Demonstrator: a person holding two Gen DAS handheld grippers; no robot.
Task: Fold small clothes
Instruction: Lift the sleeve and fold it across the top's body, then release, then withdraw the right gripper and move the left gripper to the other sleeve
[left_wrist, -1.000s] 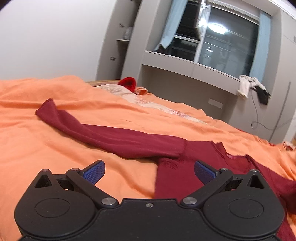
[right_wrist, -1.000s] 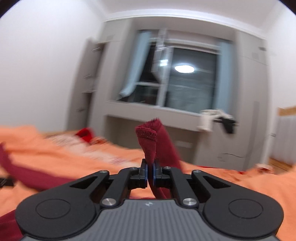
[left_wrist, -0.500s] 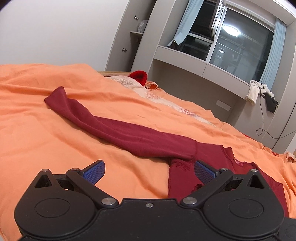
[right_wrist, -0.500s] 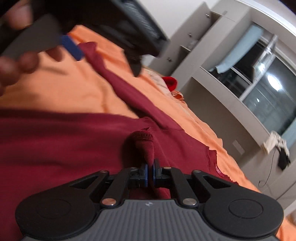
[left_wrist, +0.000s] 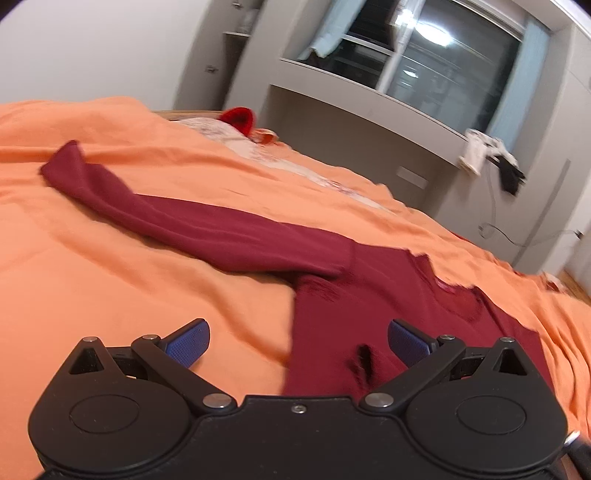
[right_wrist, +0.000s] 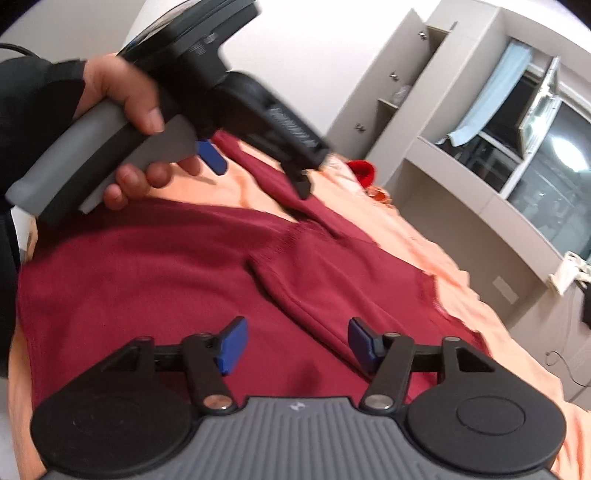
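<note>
The right gripper (right_wrist: 293, 341), jaws opening with nothing pinched, hovers over the maroon top (right_wrist: 147, 266) on the orange bedspread (left_wrist: 129, 295). The left gripper (left_wrist: 297, 343) gapes empty; the outstretched sleeve (left_wrist: 192, 225) runs toward ten o'clock, nearest it.

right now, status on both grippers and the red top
Left gripper open, empty. Right gripper jaws opening, nothing pinched, one sleeve laid over the dark red top. Other sleeve stretched out on the orange bedspread. Nothing in the way.
</note>
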